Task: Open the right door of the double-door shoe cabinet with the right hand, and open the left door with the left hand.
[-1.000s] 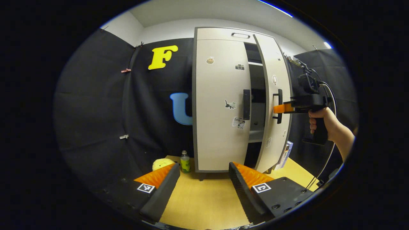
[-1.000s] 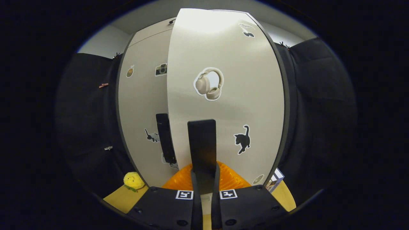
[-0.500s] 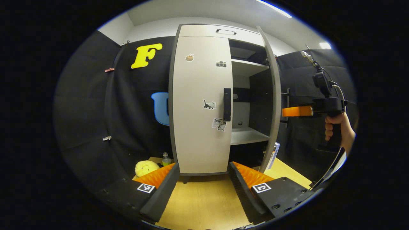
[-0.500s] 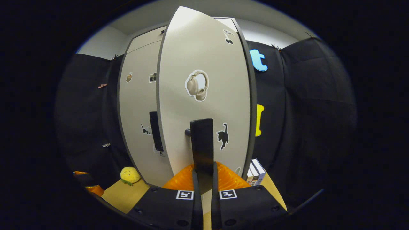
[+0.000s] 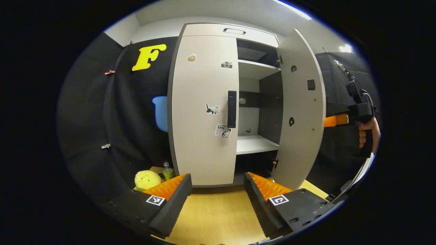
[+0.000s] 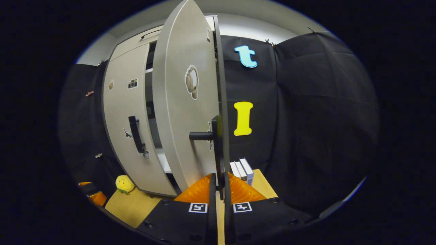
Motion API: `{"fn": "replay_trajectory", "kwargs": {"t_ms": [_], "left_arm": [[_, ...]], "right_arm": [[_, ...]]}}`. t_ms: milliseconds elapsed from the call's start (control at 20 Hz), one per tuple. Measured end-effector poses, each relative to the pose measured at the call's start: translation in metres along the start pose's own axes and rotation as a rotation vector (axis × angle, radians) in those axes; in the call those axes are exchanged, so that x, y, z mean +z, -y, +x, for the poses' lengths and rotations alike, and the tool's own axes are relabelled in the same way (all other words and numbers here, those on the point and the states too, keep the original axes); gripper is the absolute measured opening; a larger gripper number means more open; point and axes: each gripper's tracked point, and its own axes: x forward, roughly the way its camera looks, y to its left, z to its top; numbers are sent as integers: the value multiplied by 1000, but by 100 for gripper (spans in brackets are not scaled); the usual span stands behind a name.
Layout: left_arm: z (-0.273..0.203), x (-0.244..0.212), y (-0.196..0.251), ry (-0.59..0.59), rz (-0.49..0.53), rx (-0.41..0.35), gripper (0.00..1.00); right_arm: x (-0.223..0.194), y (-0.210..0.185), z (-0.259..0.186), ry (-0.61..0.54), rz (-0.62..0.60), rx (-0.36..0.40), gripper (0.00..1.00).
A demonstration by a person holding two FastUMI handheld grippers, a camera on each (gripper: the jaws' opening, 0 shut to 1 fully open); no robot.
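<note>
We see the right gripper [image 5: 335,120] at three o'clock half hidden behind the right door [image 5: 299,109], its fingertips out of our sight, the bottle [image 5: 167,171] at seven o'clock partly hidden behind the left gripper [image 5: 216,191], stickers [image 5: 222,130] too small for us to read

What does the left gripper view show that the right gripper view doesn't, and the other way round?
Left gripper view: the right door's inner face, the cabinet shelves, a bottle and the open left gripper. Right gripper view: the right gripper shut on the door handle, and some upright books. Both: the closed left door and a yellow plush toy.
</note>
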Motion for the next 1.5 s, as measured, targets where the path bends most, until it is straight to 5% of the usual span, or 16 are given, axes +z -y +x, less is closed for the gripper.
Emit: {"fn": "replay_trajectory", "kwargs": {"t_ms": [100,250,800,1200,1500], "left_arm": [[2,1,1,1,0,1,95],[6,5,3,6,0,1,95],[5,15,23,27,24,-23,95],[10,24,27,39,22,-61,95],[39,45,10,57,15,-36,95]], "right_arm": [[1,19,9,9,18,-40,7],[1,-12,7,-7,188,80,11],[2,-15,3,29,60,38,7],[-12,-4,-58,67,65,-57,7],[-58,-38,-98,61,17,-72,9]]}}
